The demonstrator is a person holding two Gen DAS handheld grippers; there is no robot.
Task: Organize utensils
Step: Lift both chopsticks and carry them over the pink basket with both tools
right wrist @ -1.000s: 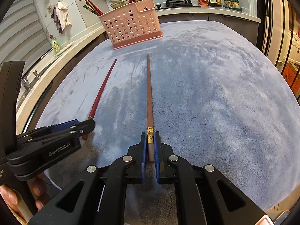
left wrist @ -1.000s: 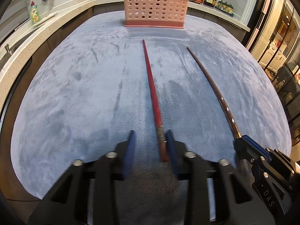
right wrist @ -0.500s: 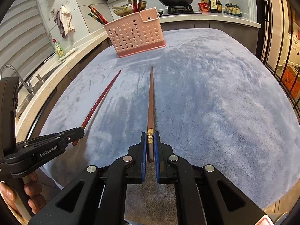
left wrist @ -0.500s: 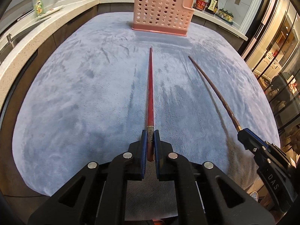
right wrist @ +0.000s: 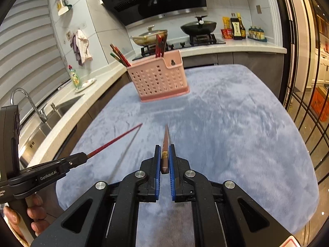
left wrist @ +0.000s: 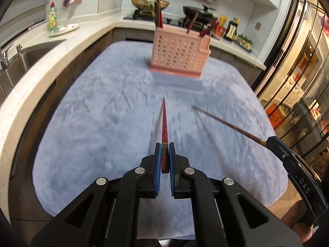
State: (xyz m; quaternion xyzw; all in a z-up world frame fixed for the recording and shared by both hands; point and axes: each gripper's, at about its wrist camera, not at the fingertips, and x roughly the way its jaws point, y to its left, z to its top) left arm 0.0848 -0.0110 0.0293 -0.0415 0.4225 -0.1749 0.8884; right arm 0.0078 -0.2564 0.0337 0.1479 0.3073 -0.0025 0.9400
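Note:
My left gripper [left wrist: 163, 147] is shut on the thick end of a red chopstick [left wrist: 164, 121], held off the blue cloth and pointing toward the pink perforated utensil holder [left wrist: 179, 55]. My right gripper [right wrist: 164, 149] is shut on the thick end of a brown chopstick [right wrist: 165, 139], also lifted and pointing toward the holder [right wrist: 159, 80]. The holder has several chopsticks standing in it. The brown chopstick shows in the left wrist view [left wrist: 226, 123], the red one in the right wrist view [right wrist: 115, 142].
A blue plush cloth [right wrist: 236, 133] covers the table. A sink [right wrist: 51, 113] and dish soap bottle [right wrist: 74, 77] are on the counter to the left. A stove with pots [right wrist: 198, 25] is behind the holder. Glass doors [left wrist: 298, 61] are on the right.
My left gripper closed on the red chopstick. Both grippers have raised their chopsticks off the cloth and tilted up, so the holder and kitchen now sit lower in view.

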